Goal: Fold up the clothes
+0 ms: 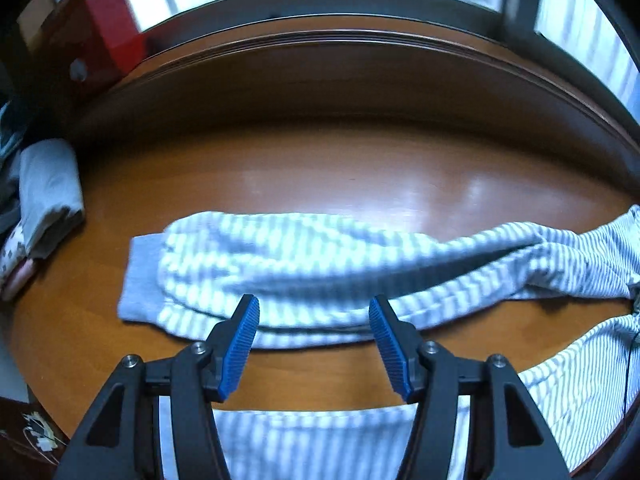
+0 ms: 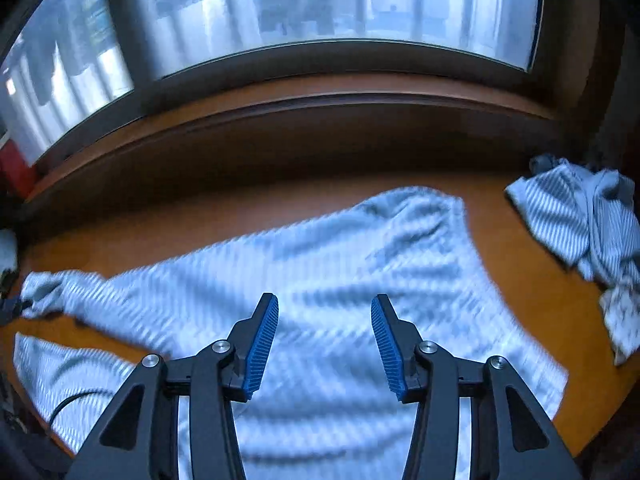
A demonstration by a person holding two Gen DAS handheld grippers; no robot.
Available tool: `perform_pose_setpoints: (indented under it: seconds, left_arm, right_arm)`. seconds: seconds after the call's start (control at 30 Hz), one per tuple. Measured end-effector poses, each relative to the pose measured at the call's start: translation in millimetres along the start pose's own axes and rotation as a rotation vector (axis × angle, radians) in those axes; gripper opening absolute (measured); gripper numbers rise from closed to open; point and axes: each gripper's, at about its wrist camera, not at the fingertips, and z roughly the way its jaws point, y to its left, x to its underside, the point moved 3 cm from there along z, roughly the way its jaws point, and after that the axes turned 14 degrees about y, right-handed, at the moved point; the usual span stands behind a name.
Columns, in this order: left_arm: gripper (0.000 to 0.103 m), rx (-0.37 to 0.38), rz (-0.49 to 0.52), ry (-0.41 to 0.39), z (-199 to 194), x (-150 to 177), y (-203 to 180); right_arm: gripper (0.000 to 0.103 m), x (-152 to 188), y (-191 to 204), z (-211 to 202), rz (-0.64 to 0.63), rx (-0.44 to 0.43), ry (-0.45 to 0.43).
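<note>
We see a pair of grey-and-white striped trousers (image 1: pixel 320 264) spread across the brown wooden desk (image 1: pixel 360 184). In the left wrist view one leg lies crosswise, its plain grey cuff (image 1: pixel 140 280) pointing toward the left edge of the picture, and a second striped part (image 1: pixel 320 432) runs along the near edge of the desk below the tool. The left tool (image 1: pixel 314 312) hangs over that crosswise leg with its blue ribbed pads (image 1: pixel 242 344) spread apart; nothing sits between them, and we cannot say whether the tips touch the cloth. A folded grey garment (image 1: pixel 50 192) rests near the left rim of the desk, well apart from the trousers.

In the right wrist view the wide upper part of the trousers (image 2: pixel 340 272) fills the middle, blurred by motion, with the legs trailing off to the left. The right tool (image 2: pixel 324 312) is above this broad part, its pads (image 2: pixel 262 344) also standing apart and pinching nothing. A crumpled striped garment (image 2: pixel 580 216) lies at the right edge of the desk, apart from the trousers. Behind the desk runs a window (image 2: pixel 320 8) with a wooden sill. A red object (image 1: pixel 116 32) stands at the far left in the left view.
</note>
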Motion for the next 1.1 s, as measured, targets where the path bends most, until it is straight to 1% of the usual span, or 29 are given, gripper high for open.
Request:
perform_pose_setpoints:
  seconds: [0.1,0.13,0.23,0.3,0.37,0.4,0.43,0.5,0.57,0.6,0.63,0.67,0.7,0.73,0.77,0.83,0.87,0.97,1.03,1.07,1.1]
  left_arm:
    - [0.056,-0.021,0.004,-0.004,-1,-4,-21]
    - [0.056,-0.026,-0.001,-0.001,-1,-11,-33]
    - [0.056,-0.027,0.008,0.008,-7,-14,-56]
    - [0.056,-0.054,0.031,0.012,-9,-17,-74]
    - [0.056,-0.078,0.066,0.012,-12,-20,-95]
    - [0.056,-0.083,0.081,0.011,-12,-22,-110]
    - [0.056,-0.093,0.087,0.016,-12,-24,-118]
    - [0.056,-0.109,0.092,0.02,-12,-28,-132]
    - [0.056,-0.1,0.091,0.015,-12,-32,-144]
    - [0.056,-0.091,0.095,0.013,-11,-36,-149]
    - [0.056,-0.084,0.092,0.014,-12,-38,-153]
    - [0.056,-0.077,0.09,0.016,-12,-41,-156]
    - [0.056,-0.079,0.089,0.017,-11,-42,-160]
    - [0.056,-0.083,0.087,0.017,-3,-42,-150]
    - [0.056,-0.087,0.08,0.012,-3,-43,-151]
    - [0.056,-0.095,0.066,0.002,-3,-46,-154]
    - [0.056,-0.098,0.056,0.0,-6,-45,-160]
    - [0.056,-0.109,0.005,-0.007,-7,-46,-155]
    - [0.056,-0.111,-0.019,-0.012,-9,-49,-152]
    - [0.056,-0.109,-0.032,-0.014,-9,-48,-151]
    - [0.056,-0.108,-0.044,-0.012,-9,-47,-149]
  right_arm:
    - [0.049,-41,-38,16,0.059,0.007,0.044]
    - [0.049,-51,-49,25,0.07,0.009,0.07]
    - [0.049,-74,-73,54,0.073,0.012,0.137]
    - [0.049,-83,-78,68,0.048,0.0,0.156]
    - [0.049,-90,-78,79,0.017,-0.038,0.171]
    - [0.053,-94,-77,85,0.001,-0.058,0.178]
    - [0.058,-96,-75,86,-0.015,-0.069,0.167]
    - [0.059,-98,-69,88,-0.057,-0.089,0.154]
    - [0.059,-96,-61,88,-0.118,-0.09,0.146]
    - [0.052,-94,-55,88,-0.161,-0.071,0.137]
    - [0.035,-91,-50,87,-0.203,-0.042,0.125]
    - [0.024,-89,-44,87,-0.244,-0.011,0.114]
    - [0.006,-88,-41,83,-0.257,-0.014,0.1]
    - [0.004,-87,-39,78,-0.26,-0.027,0.086]
    - [0.004,-86,-37,74,-0.263,-0.041,0.072]
    - [0.004,-80,-32,42,-0.278,-0.094,-0.018]
    - [0.004,-72,-30,15,-0.295,-0.148,-0.081]
    - [0.004,-29,-23,-62,-0.406,-0.24,-0.225]
    - [0.004,5,-19,-97,-0.482,-0.267,-0.272]
    - [0.004,27,-18,-111,-0.524,-0.272,-0.28]
    - [0.004,50,-17,-117,-0.555,-0.259,-0.268]
